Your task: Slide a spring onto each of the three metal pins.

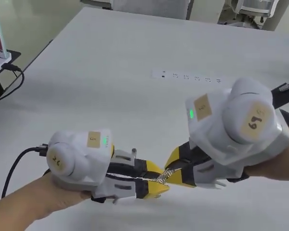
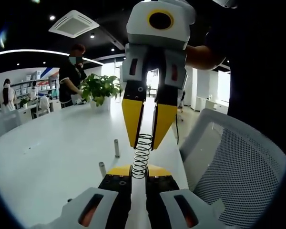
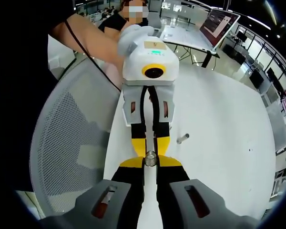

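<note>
Two hand-held tongs meet tip to tip over a white table (image 1: 135, 57). Each has a white body, black jaws and yellow fingertips. The left gripper (image 2: 139, 171) and the right gripper (image 3: 151, 163) point straight at each other, and a spring (image 2: 142, 155) bridges the short gap between them.

The spring is a slim coil of bright silver wire with evenly spaced, open turns. In the left gripper view it runs in a straight line from that gripper's own tips up to the tips of the right gripper facing it. In the right gripper view it is seen end-on, as a small ring at the gripper's tips.

Both pairs of jaws are drawn in to about the spring's width, each clenched on one end of the coil. Whether anything lies inside the coil cannot be told.

In the left gripper view, two metal pins (image 2: 117, 148) (image 2: 102, 169) stand upright on the table, just left of the left gripper's tips and clear of the spring. They are short, plain grey rods. The right gripper view shows one of the metal pins (image 3: 182, 139) just right of the meeting tips.

In the head view, a white power strip (image 1: 185, 76) lies on the table well beyond both tongs. A black cable (image 1: 14, 166) trails from the rear of the left gripper.
</note>
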Demonstrator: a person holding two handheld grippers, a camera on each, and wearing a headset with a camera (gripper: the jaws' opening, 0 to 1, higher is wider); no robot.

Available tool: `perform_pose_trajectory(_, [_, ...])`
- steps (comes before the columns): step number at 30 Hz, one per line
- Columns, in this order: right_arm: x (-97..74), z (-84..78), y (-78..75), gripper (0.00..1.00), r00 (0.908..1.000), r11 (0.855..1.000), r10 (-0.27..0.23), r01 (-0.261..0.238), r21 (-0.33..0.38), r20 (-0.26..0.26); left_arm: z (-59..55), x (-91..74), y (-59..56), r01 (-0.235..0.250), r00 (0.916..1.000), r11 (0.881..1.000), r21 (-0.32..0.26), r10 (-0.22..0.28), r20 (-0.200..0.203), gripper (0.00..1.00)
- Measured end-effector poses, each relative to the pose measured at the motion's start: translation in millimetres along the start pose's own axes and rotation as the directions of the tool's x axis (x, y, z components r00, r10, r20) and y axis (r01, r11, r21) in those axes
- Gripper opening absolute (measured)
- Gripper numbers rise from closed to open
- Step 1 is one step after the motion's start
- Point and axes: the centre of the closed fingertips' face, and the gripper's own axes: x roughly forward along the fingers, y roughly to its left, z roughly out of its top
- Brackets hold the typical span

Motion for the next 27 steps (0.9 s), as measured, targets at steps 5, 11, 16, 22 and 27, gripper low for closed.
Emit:
perform_pose_trajectory(5, [2.5, -0.3, 1.8, 0.05, 0.9998, 1.000, 0.007, -0.008, -0.009, -0.017, -2.4, 0.5, -1.6, 0.002, 1.0000, 1.000, -0.001, -0.002, -0.005, 0.02])
perform_pose_trajectory(11, [5.4, -1.9, 2.5, 0.05, 0.9992, 1.000, 0.014, -0.014, -0.015, -0.037, -5.9, 2.4, -2.4, 0.007, 0.9999, 1.000, -0.002, -0.007, -0.014, 0.02])
perform_pose_trajectory(16, [5.0, -1.6, 0.0, 0.05, 0.9993, 1.000, 0.008, -0.008, -0.007, -0.037, -5.9, 2.3, 0.0, -0.002, 0.9999, 1.000, -0.010, 0.002, -0.011, 0.03])
perform_pose_trajectory(22, [3.5, -1.1, -2.6, 0.05, 0.9996, 1.000, -0.002, 0.002, 0.002, -0.028, -6.6, -0.8, 3.6, -0.022, 0.9997, 0.999, -0.028, 0.022, -0.007, 0.04])
perform_pose_trajectory(27, [3.1, -1.4, -2.7, 0.05, 0.9996, 1.000, -0.001, 0.002, 0.008, -0.027, -10.7, -6.6, 5.9, -0.044, 0.9990, 0.998, -0.045, 0.044, -0.011, 0.06])
